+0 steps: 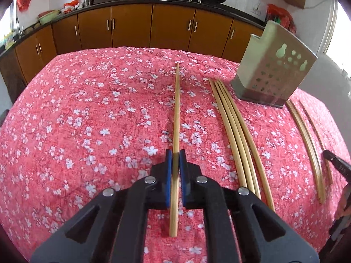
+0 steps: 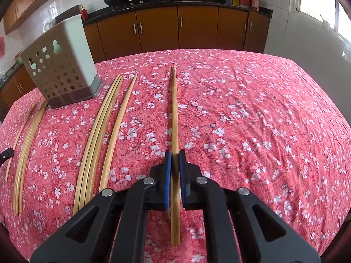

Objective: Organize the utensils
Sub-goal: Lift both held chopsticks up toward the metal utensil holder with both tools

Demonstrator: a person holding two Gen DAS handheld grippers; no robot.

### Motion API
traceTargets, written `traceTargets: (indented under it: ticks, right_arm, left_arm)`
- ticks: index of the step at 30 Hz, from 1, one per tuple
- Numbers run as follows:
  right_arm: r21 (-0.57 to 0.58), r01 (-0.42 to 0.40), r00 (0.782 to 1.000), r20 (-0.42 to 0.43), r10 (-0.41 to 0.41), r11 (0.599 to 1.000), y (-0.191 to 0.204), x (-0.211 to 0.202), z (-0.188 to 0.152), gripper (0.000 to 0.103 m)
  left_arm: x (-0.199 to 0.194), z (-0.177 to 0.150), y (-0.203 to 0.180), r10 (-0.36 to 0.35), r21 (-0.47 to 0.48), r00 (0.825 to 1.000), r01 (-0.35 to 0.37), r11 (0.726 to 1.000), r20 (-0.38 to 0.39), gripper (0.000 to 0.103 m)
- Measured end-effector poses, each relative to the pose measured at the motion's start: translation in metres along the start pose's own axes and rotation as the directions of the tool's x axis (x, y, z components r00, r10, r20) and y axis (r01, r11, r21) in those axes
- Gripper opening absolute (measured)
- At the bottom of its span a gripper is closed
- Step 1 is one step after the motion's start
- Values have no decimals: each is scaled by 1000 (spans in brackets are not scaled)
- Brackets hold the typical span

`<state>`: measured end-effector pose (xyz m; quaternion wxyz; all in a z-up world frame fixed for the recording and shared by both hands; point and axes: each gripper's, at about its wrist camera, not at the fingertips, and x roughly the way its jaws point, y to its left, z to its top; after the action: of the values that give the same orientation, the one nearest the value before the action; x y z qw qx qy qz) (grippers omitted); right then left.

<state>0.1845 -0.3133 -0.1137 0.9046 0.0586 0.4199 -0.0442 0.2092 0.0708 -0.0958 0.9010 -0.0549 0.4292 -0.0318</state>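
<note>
Nearest, blue-padded jaws of the left gripper (image 1: 175, 156) pinched on one chopstick (image 1: 176, 118); right gripper (image 2: 175, 156) likewise clamped on another chopstick (image 2: 174, 118). Pickup step, apparently (loose chopsticks (image 1: 232, 131) lying between on the floral surface (image 1: 87, 109)). Next: tilt each upright, carry toward the perforated metal holder (image 1: 274, 74), far centre, drop inside.

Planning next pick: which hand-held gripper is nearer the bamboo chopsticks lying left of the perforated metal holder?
Left. The left hand-held gripper is beside the bamboo chopsticks; the right hand-held gripper is beyond the perforated metal holder.
</note>
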Motion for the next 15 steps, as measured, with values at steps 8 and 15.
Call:
traceTargets:
  ticks: [8,15]
  right_arm:
    - [-11,2,1000,-4,-2,1000,2,-14,-16,8]
    - [-29,7,1000,-5,-7,1000,3,-18,-18,8]
  left_arm:
    - [-12,-12,-6,5,24,1000,-5,1000,-4,9]
    - [-16,-16,-8,18,49,1000,-17,999,-7,8]
